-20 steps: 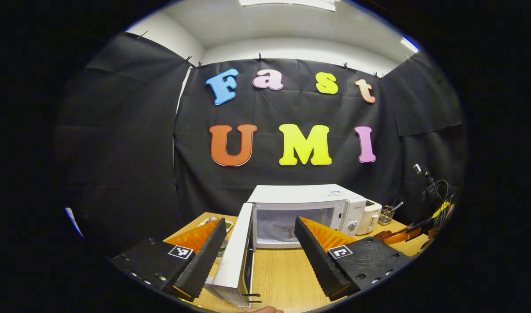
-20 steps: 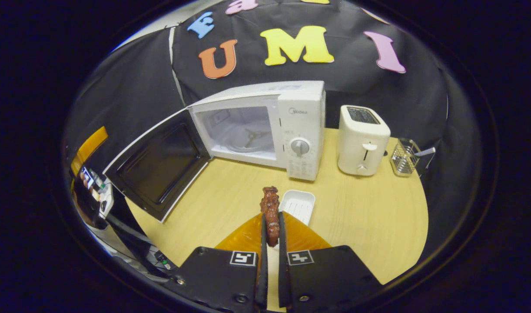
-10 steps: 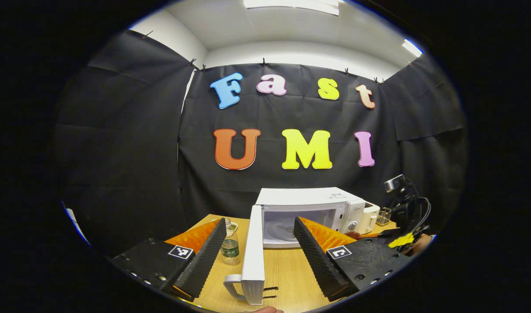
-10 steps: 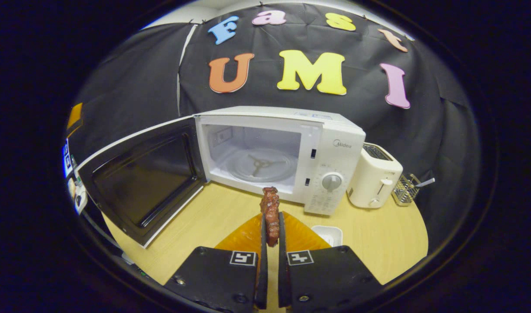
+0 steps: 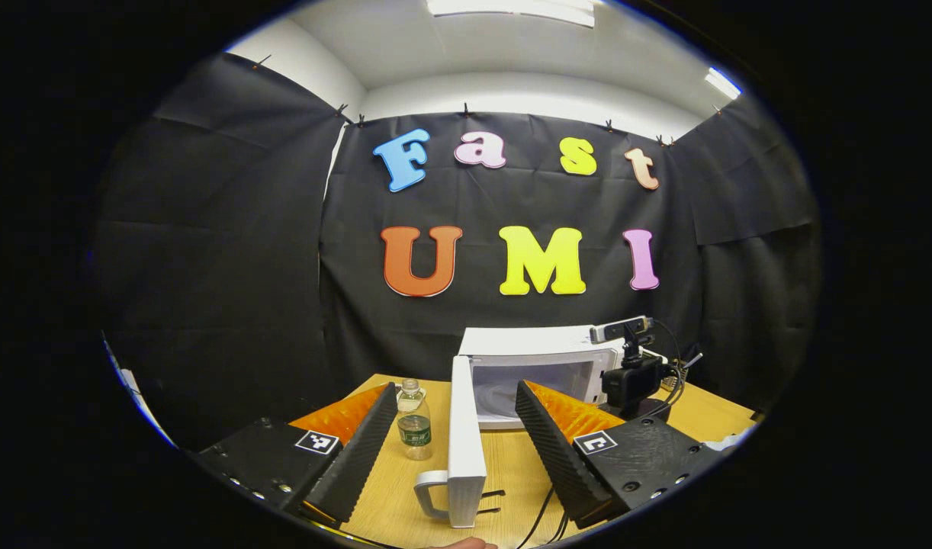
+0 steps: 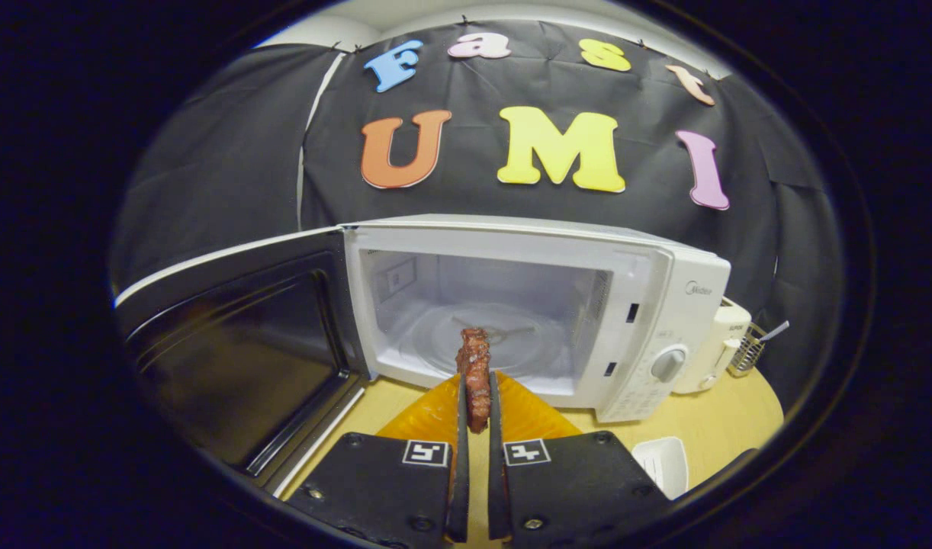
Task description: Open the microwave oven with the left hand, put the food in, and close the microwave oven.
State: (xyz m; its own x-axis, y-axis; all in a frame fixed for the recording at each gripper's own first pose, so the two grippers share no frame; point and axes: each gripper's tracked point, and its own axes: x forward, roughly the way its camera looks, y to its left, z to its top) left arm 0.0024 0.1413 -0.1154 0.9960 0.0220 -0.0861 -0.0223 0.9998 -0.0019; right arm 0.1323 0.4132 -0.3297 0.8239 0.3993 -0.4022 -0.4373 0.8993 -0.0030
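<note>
Fingers of the left gripper (image 5: pixel 454 442) stand spread wide with nothing between the pads, pointing at the edge of the microwave door (image 5: pixel 464 446), which is swung fully open. A water bottle (image 5: pixel 415 421) stands on the counter (image 5: pixel 504 476) just left of it. Farther right, the right gripper (image 6: pixel 474 412) is clamped narrowly on the food (image 6: pixel 474 374), a reddish-brown strip held upright at the open microwave (image 6: pixel 542 313) cavity's mouth; a toaster (image 6: pixel 721 347) stands beside the oven.
</note>
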